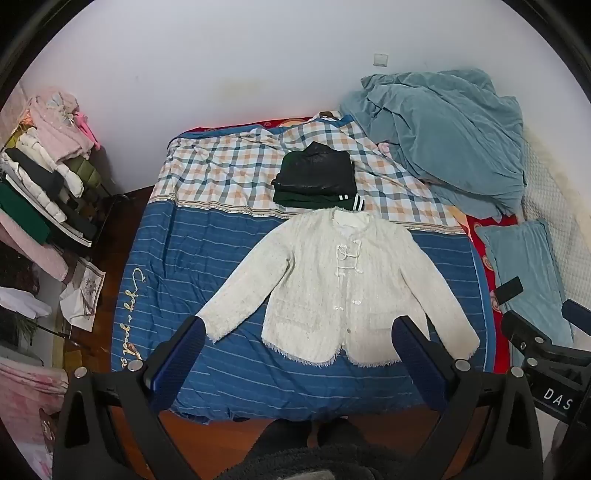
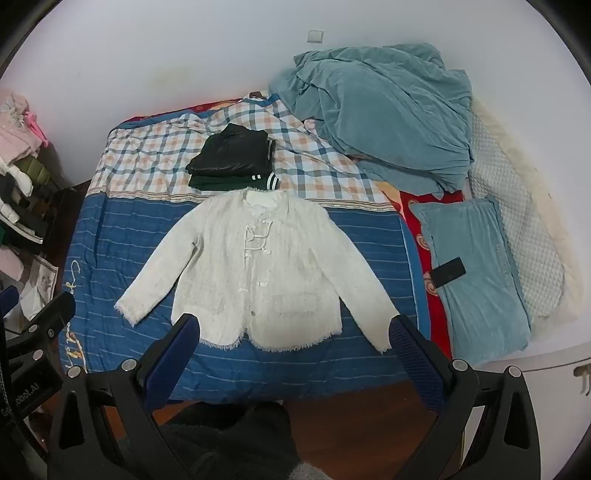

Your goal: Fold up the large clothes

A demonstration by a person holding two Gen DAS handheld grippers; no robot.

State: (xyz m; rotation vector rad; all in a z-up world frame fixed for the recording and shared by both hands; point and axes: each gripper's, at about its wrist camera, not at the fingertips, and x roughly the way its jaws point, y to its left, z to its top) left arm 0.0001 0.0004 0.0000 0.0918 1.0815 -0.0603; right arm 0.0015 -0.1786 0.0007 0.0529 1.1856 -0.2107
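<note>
Left wrist view: the left gripper [image 1: 299, 354] is held high above a bed [image 1: 155, 258], its blue-padded jaws spread wide with nothing between them. A white jacket [image 1: 332, 280] lies flat and face up on the blue striped part of the bedcover [image 1: 229, 362], sleeves angled out to either side, hem toward the camera. Just beyond its collar, on the checked part of the cover, sits a pile of folded dark clothes [image 1: 314, 177] (black on top, green beneath). A rumpled blue-grey blanket [image 1: 443, 136] fills the far right corner against a plain white wall [image 1: 221, 66]; a pillow [image 1: 524, 273] of the same colour lies along the right edge, a black phone [image 1: 509, 290] resting at its near side. Left of the bed, a rack of stacked clothes [image 1: 48, 173] stands on a reddish wooden floor [image 1: 107, 317]. Part of the right gripper shows at the right margin.

Right wrist view: the right gripper [image 2: 295, 354] likewise hangs above the bed [image 2: 85, 229], jaws fully apart and empty. The white jacket [image 2: 255, 273] lies centred on the striped cover, the folded dark clothes [image 2: 232, 158] touching or just short of its collar (which, cannot be told). The blanket [image 2: 384, 110], pillow [image 2: 476, 277] and phone [image 2: 448, 271] appear at right, with a quilted cream cover [image 2: 524, 243] beyond the pillow. A wall switch [image 2: 316, 36] sits on the far wall.
</note>
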